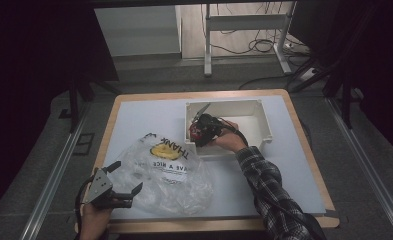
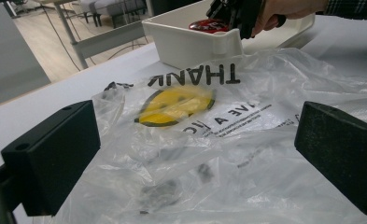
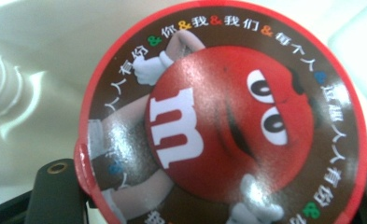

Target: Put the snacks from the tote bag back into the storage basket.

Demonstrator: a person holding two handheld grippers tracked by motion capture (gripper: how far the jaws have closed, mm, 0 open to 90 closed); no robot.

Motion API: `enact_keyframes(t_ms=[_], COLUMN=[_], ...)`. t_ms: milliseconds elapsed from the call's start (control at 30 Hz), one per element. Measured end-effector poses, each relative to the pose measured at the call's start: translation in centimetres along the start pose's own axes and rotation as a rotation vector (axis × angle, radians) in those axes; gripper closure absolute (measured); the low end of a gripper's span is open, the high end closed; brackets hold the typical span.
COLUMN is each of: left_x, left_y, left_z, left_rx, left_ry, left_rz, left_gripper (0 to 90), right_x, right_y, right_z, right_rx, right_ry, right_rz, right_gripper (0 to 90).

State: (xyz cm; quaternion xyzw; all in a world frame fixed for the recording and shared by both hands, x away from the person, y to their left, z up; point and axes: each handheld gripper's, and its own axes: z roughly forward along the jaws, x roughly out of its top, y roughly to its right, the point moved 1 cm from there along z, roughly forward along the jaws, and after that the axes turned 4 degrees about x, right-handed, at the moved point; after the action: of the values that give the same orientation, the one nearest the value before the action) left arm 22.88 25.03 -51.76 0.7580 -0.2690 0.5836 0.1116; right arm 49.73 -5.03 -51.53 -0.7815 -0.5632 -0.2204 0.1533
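Right gripper (image 1: 202,131) inside white bin (image 1: 264,125), jaws seemingly clamped on red candy tub (image 3: 223,121), for bagging. Left gripper (image 1: 125,179) spread wide over plastic bag (image 1: 171,175), ready to open it.

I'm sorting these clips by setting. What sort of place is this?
Probably a lab or workshop recording station, not a home. A work table stands between metal rails on grey floor, loose cables trail behind it, and the left gripper hovers by a plastic bag.
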Motion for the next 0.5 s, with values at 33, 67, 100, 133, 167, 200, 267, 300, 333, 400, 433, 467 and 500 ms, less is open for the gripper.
enact_keyframes(t_ms=[33, 67, 100, 133, 167, 200, 267, 300, 333, 400, 433, 467, 500], left_x=[0.0, 0.0, 0.0, 0.0, 0.0, 0.0, 0.0, 0.0, 0.01, 0.02, 0.01, 0.01, 0.01], left_y=[0.0, 0.0, 0.0, 0.0, 0.0, 0.0, 0.01, 0.02, 0.03, 0.04, 0.04, 0.03, 0.03], left_z=[0.0, 0.0, 0.0, 0.0, 0.0, 0.0, 0.0, 0.01, 0.01, 0.01, 0.01, 0.01, 0.01], left_rx=[0.0, 0.0, 0.0, 0.0, 0.0, 0.0, 0.0, 0.0, 0.0, 0.0, 0.001, 0.001, 0.001], left_ry=[0.0, 0.0, 0.0, 0.0, 0.0, 0.001, 0.0, 0.0, 0.0, 0.001, 0.0, 0.0, 0.0], left_rz=[0.0, 0.0, 0.0, 0.0, 0.0, -0.001, 0.0, 0.0, 0.0, 0.0, 0.0, 0.0, 0.0], left_gripper=[0.1, 0.1, 0.1, 0.1, 0.1, 0.1, 0.1, 0.1, 0.1, 0.1, 0.1, 0.1, 0.1], right_x=[0.0, 0.0, -0.01, -0.02, -0.03, -0.05, -0.06, -0.06, -0.08, -0.12, -0.12, -0.14, -0.16], right_y=[0.04, 0.06, 0.09, 0.12, 0.14, 0.18, 0.2, 0.23, 0.24, 0.29, 0.27, 0.29, 0.29], right_z=[0.03, 0.03, 0.03, 0.03, 0.02, 0.03, -0.02, -0.03, -0.05, -0.07, -0.1, -0.1, -0.08], right_rx=[0.001, 0.004, 0.005, 0.007, 0.009, 0.014, 0.016, 0.022, 0.026, 0.028, 0.03, 0.031, 0.03], right_ry=[0.001, 0.001, 0.001, 0.0, 0.0, 0.004, 0.009, 0.009, 0.009, 0.01, 0.01, 0.012, 0.015], right_rz=[0.002, 0.001, -0.003, -0.005, -0.005, -0.008, -0.012, -0.012, -0.012, -0.017, -0.014, -0.015, -0.016], right_gripper=[25.2, 25.1, 25.0, 24.9, 24.7, 23.9, 21.6, 20.4, 19.5, 16.5, 15.2, 14.5, 14.1])
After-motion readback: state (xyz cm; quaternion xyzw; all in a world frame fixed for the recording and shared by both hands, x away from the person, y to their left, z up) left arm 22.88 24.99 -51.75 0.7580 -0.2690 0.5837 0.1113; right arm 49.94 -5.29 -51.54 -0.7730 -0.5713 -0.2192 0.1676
